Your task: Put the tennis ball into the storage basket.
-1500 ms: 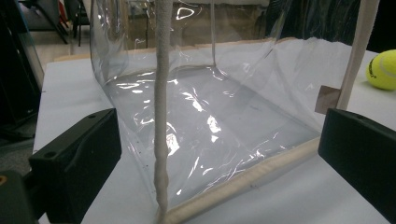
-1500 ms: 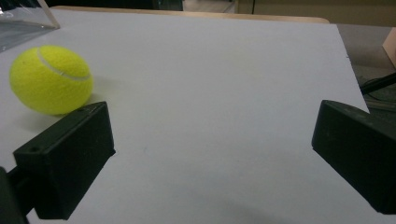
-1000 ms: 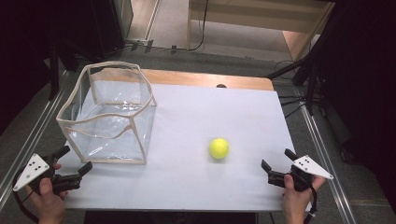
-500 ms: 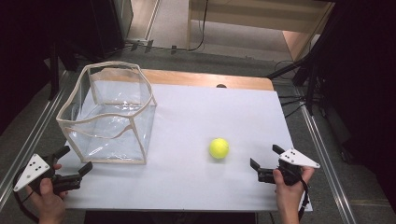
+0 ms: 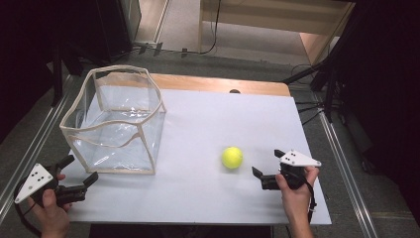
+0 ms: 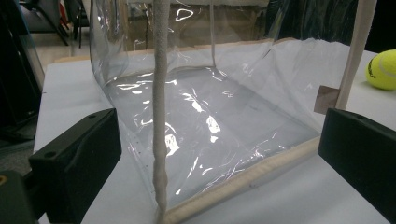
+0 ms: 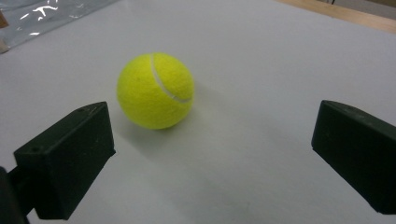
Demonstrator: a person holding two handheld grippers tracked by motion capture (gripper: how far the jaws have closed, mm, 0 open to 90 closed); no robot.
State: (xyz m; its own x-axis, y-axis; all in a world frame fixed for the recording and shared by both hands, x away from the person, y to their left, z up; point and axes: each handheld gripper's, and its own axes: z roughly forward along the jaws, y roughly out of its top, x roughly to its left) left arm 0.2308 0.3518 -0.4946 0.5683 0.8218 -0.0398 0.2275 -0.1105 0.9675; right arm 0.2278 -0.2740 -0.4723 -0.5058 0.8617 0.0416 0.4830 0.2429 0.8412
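White table [image 5: 208, 119] | clear bin [image 5: 115, 121] holds nothing | tennis ball [image 5: 232, 157] outside | right claw [image 5: 268, 165] agape | left claw [image 5: 79, 171] agape

I see the tennis ball [image 6: 382, 70] cut by the left gripper view's right edge | the clear bin [image 6: 210, 107] loses its top there | print on its small brown tag [image 6: 326, 99] is too small to read
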